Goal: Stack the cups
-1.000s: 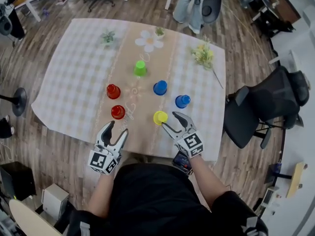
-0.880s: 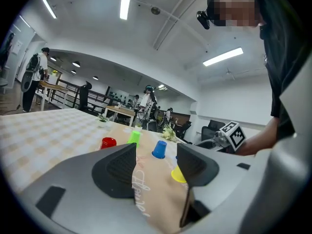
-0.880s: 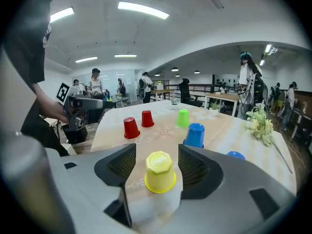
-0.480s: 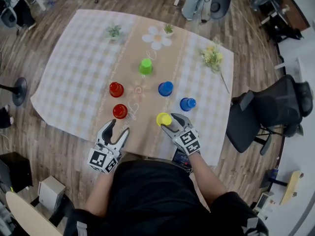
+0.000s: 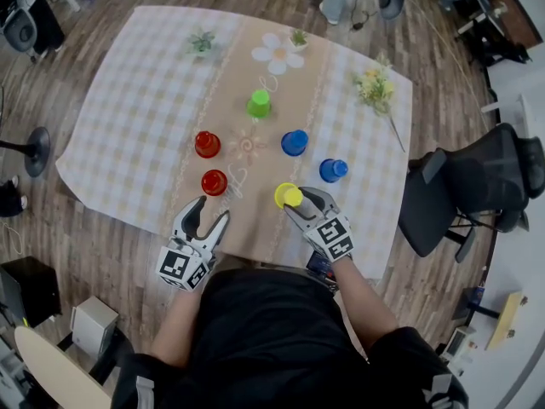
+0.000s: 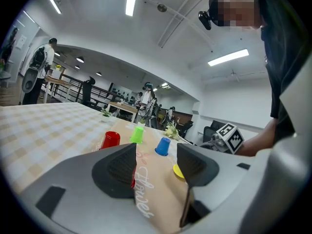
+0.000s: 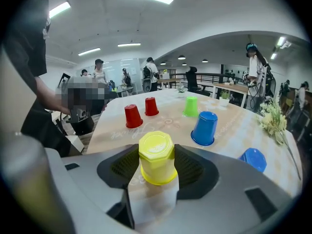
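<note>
Cups stand mouth-down on the table point(image 5: 119, 100), all six apart from one another. They are a green cup point(image 5: 259, 104), a far red cup point(image 5: 207, 144), a near red cup point(image 5: 214, 181), two blue ones point(image 5: 295, 142) point(image 5: 333, 170), and the yellow cup point(image 7: 156, 159) at the near edge. The right gripper point(image 5: 298, 201) has its jaws drawn in against both sides of the yellow cup, which looks to be standing on the cloth. The left gripper point(image 5: 211, 211) hangs spread and empty just short of the near red cup.

The main risk, as I judge it, is the squeeze. A thin cup may buckle or pop out from between the pads if it is pinched too hard or off-centre. Lifted crooked, it could tip and fail to seat over another cup. A wide swing could also knock the blue cup that sits near on the right.

Several things are hard to make out. The yellow cup's near rim is cut off by the gripper body in the right gripper view, so how firmly the pads bite is unclear — and so is whether the rim has left the cloth. In the left gripper view the near red cup is mostly hidden behind one jaw.
</note>
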`<state>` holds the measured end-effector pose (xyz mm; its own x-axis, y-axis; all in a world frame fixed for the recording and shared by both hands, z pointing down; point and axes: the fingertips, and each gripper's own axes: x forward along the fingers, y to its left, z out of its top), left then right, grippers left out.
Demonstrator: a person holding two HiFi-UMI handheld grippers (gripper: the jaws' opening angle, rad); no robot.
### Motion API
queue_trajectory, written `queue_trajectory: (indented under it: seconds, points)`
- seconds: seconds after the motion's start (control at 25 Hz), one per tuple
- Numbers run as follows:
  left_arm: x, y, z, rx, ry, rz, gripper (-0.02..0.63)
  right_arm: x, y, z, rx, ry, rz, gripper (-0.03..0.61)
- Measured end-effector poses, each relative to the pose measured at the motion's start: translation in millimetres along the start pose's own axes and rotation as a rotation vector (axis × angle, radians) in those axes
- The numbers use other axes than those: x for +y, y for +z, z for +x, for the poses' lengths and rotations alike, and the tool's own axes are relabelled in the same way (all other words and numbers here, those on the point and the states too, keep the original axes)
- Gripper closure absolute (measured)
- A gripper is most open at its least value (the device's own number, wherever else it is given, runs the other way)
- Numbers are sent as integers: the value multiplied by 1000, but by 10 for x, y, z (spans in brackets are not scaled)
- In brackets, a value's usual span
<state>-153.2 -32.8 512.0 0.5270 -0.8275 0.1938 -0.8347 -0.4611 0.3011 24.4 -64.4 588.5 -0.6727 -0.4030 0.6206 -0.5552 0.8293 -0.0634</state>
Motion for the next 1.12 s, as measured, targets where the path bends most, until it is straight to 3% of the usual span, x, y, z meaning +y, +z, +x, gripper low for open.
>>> queue_trajectory:
  seconds: [0.32,0.6,0.88,1.0,1.12]
  points:
    - [118,-75,-147,13,35,-4,370,317,319,354,-11,68,-49,344]
    - [189,-72,-234,9,60,-3,370,437,245,601,36,87,-82,344]
    - [258,-88,-246,13,80,-1,370,431,237,642,36,102,-50,332]
    - [299,-138,-197,27,86,20,370,460,319,595,0,126,-20,299]
    - [391,-162,-116,42,102,47,370,429,581,414,-99,132,32,295]
